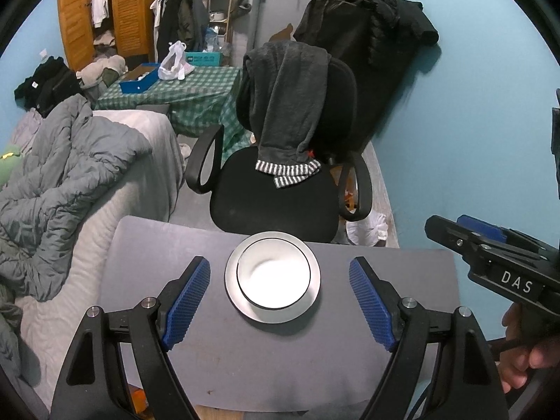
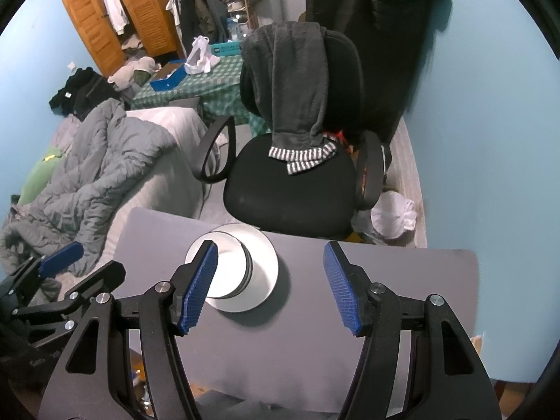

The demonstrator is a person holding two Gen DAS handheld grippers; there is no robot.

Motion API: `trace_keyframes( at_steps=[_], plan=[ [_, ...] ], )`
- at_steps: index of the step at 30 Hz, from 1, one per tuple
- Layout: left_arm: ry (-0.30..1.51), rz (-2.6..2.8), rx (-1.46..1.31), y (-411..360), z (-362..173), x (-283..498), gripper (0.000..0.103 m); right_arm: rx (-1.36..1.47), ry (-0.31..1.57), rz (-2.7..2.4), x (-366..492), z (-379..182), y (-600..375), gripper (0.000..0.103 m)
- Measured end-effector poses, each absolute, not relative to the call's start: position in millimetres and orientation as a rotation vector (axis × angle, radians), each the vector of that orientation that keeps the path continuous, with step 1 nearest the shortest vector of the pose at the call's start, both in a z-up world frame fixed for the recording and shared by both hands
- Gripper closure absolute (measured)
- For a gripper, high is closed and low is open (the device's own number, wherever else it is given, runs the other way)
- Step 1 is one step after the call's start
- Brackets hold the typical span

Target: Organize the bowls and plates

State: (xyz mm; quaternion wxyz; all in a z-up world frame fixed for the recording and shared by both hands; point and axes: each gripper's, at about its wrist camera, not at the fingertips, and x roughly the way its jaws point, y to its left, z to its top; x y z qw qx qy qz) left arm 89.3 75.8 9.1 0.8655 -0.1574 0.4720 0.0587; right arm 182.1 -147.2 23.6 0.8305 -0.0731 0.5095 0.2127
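Left gripper [image 1: 280, 294]: jaws wide apart, empty, above the grey table [image 1: 402, 269]. Right gripper [image 2: 269, 280]: also spread, nothing between its pads. Bowl [image 1: 273, 272] sits nested on the plate [image 1: 233, 290], centred near the table's far edge; stacking looks done, so both hands probably hang clear. Beyond: office chair [image 1: 273, 203] draped with a dark garment. Left view shows the bowl's white inside; right view shows its side wall, partly hidden by a finger [image 2: 199, 283].

A bowl [image 1: 273, 273] sits on a plate [image 1: 233, 288], and the plate is on the table [image 1: 280, 357] near its far edge. Behind the table stands a chair [image 1: 276, 199]. A bed [image 1: 70, 189] is left of both.
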Motion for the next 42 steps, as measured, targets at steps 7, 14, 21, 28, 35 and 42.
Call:
trace_keyframes(
  at_steps=[7,14,21,28,35,42],
  plan=[
    [0.992,0.121,-0.346,75,7,87,0.02,-0.146,1.085,0.45,181,25,-151,0.041],
    [0.985,0.119,-0.345,72,7,86,0.02,-0.152,1.083,0.45,180,27,-153,0.041],
    [0.989,0.121,-0.352,71,7,82,0.02,-0.146,1.097,0.455,178,32,-155,0.041],
    [0.981,0.129,-0.33,69,11,78,0.02,-0.144,1.097,0.455,179,32,-155,0.041],
    [0.984,0.135,-0.325,68,12,77,0.02,-0.143,1.096,0.455,178,32,-156,0.041],
    [0.996,0.141,-0.295,65,15,76,0.02,-0.143,1.094,0.457,177,33,-156,0.041]
  ],
)
